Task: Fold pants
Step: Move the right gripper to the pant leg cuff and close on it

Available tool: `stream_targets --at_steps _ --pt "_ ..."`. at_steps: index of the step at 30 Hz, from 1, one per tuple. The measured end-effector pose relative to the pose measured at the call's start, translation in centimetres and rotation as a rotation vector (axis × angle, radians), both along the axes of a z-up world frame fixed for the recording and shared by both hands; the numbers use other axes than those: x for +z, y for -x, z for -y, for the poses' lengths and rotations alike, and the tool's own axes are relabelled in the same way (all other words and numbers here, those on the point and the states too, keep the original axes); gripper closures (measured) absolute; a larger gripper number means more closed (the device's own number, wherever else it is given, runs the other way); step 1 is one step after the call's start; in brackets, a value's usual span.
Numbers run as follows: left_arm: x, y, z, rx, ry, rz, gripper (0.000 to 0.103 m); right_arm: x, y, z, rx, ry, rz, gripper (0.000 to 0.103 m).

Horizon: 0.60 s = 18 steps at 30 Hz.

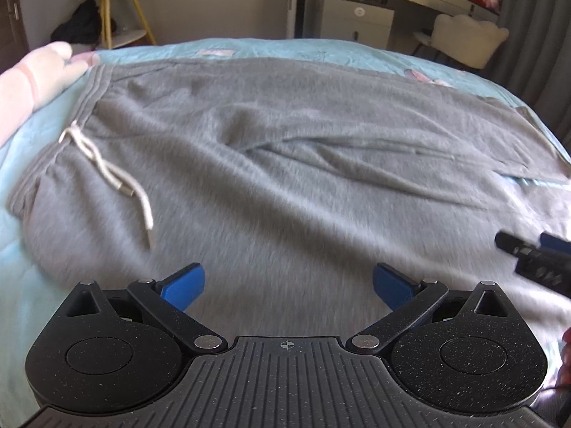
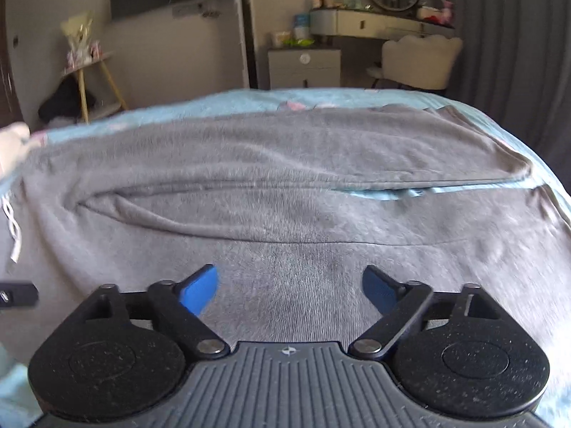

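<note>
Grey sweatpants (image 1: 285, 164) lie spread flat on a light blue bedspread (image 1: 271, 48), waistband at the left with a white drawstring (image 1: 107, 167), both legs running right. My left gripper (image 1: 288, 278) is open and empty, just above the near leg by the hip. The right gripper's tip (image 1: 535, 256) shows at the right edge of the left wrist view. In the right wrist view the pants (image 2: 285, 185) fill the bed, with a strip of bedspread (image 2: 389, 194) between the legs. My right gripper (image 2: 289, 285) is open and empty above the near leg.
A pale pink soft object (image 1: 39, 71) lies at the bed's far left corner. Beyond the bed stand a yellow-legged shelf (image 1: 117, 10), a grey drawer unit (image 1: 353, 18), a vanity with a white chair (image 1: 467, 39) and dark curtains (image 2: 517, 53).
</note>
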<state>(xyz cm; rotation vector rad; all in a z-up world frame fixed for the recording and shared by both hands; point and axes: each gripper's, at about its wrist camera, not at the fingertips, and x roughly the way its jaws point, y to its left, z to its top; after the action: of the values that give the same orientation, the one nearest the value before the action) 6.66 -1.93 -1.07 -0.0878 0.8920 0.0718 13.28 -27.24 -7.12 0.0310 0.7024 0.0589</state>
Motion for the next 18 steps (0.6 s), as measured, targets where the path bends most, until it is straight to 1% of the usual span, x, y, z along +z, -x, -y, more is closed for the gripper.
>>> stream_targets --at_steps 1,2,3,5,6,8,10,11,12,14,15,16,18 --pt "-0.1 -1.0 0.0 0.01 0.005 0.006 0.0 -0.5 -1.0 0.0 0.0 0.007 -0.019 0.039" --pt "-0.1 -2.0 0.0 0.027 0.011 0.013 0.0 -1.1 -1.9 -0.1 -0.003 0.013 -0.035 0.052" --pt "-0.2 -3.1 -0.1 0.046 0.019 0.026 0.0 -1.5 -2.7 -0.1 -0.009 0.023 -0.038 0.056" --pt "-0.2 -5.3 -0.3 0.092 0.033 0.053 0.0 -2.0 -3.7 -0.2 -0.017 0.067 -0.003 0.058" --pt "-0.3 -6.4 -0.3 0.117 0.038 0.07 0.0 -2.2 -4.3 -0.2 -0.021 0.078 0.001 0.06" --pt "-0.4 -8.7 -0.4 0.161 0.055 0.1 0.0 -2.5 -5.4 -0.1 -0.03 0.081 0.02 0.059" --pt "-0.5 -10.9 -0.7 0.205 0.08 0.126 0.0 -2.9 -6.6 0.1 -0.06 0.168 0.041 0.059" --pt "-0.5 -11.9 -1.0 0.225 0.096 0.139 0.0 -3.1 -7.2 0.7 -0.072 0.155 0.044 0.05" --pt "-0.5 -12.7 -1.2 0.243 0.111 0.157 0.0 -2.9 -7.5 1.5 -0.079 0.114 0.038 0.046" --pt "-0.6 -14.1 -2.0 0.277 0.122 0.205 0.0 -2.0 -7.7 3.2 -0.096 0.042 0.042 0.047" --pt "-0.8 -14.6 -2.4 0.288 0.12 0.229 0.0 -1.3 -7.7 4.1 -0.126 0.024 0.039 0.052" --pt "-0.9 -15.2 -2.9 0.298 0.115 0.248 0.0 -0.7 -7.6 5.2 -0.157 -0.012 0.05 0.054" --pt "-1.5 -16.5 -3.9 0.317 0.098 0.255 0.0 0.6 -8.0 7.4 -0.212 -0.096 0.105 0.055"
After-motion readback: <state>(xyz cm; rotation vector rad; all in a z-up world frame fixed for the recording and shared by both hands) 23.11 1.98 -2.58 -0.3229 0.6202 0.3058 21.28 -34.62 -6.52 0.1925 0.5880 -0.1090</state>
